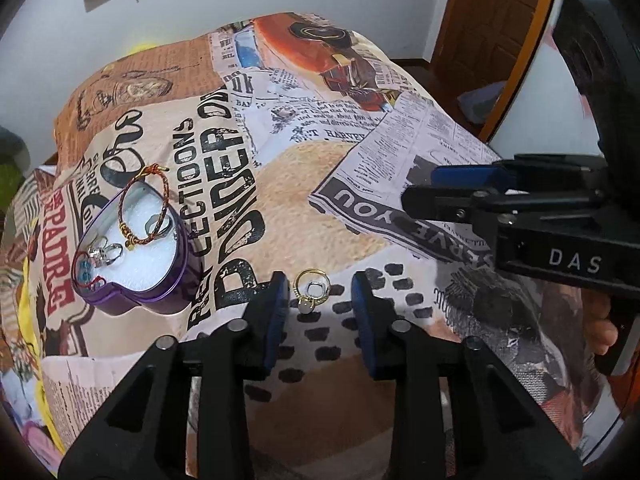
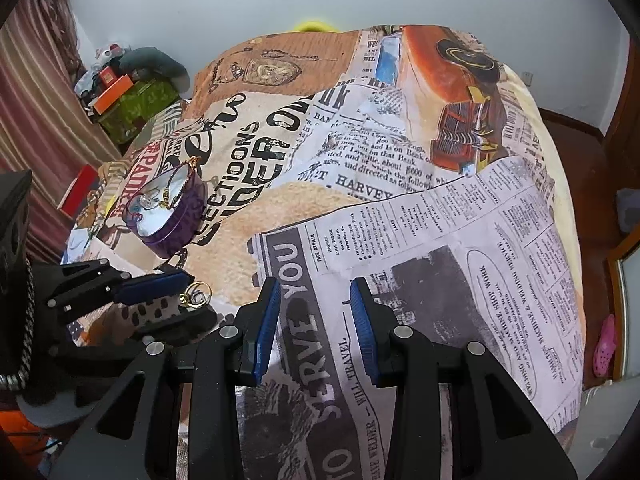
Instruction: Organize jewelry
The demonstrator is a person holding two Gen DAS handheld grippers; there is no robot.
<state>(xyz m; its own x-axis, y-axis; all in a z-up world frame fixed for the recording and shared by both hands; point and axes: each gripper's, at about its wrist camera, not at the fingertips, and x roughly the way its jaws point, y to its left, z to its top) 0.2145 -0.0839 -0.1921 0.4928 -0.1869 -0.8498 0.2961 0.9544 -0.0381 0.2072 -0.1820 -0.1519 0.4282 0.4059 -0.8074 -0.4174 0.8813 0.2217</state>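
Observation:
A purple heart-shaped tin (image 1: 132, 248) with white foam inside sits on the printed blanket, also in the right wrist view (image 2: 166, 214). It holds a red cord bracelet (image 1: 146, 208), silver rings (image 1: 105, 255) and a small red-corded piece. A gold ring with a pale stone (image 1: 312, 290) lies on the blanket between the open jaws of my left gripper (image 1: 320, 292); it also shows in the right wrist view (image 2: 196, 295). My right gripper (image 2: 315, 300) is open and empty over the newspaper print, to the right of the ring, and shows in the left wrist view (image 1: 440, 188).
The blanket (image 2: 360, 200) covers a bed. Boxes and clutter (image 2: 128, 96) sit by a curtain at the left. A wooden door (image 1: 488, 12) and dark floor lie at the right, with a pink shoe (image 2: 606, 346).

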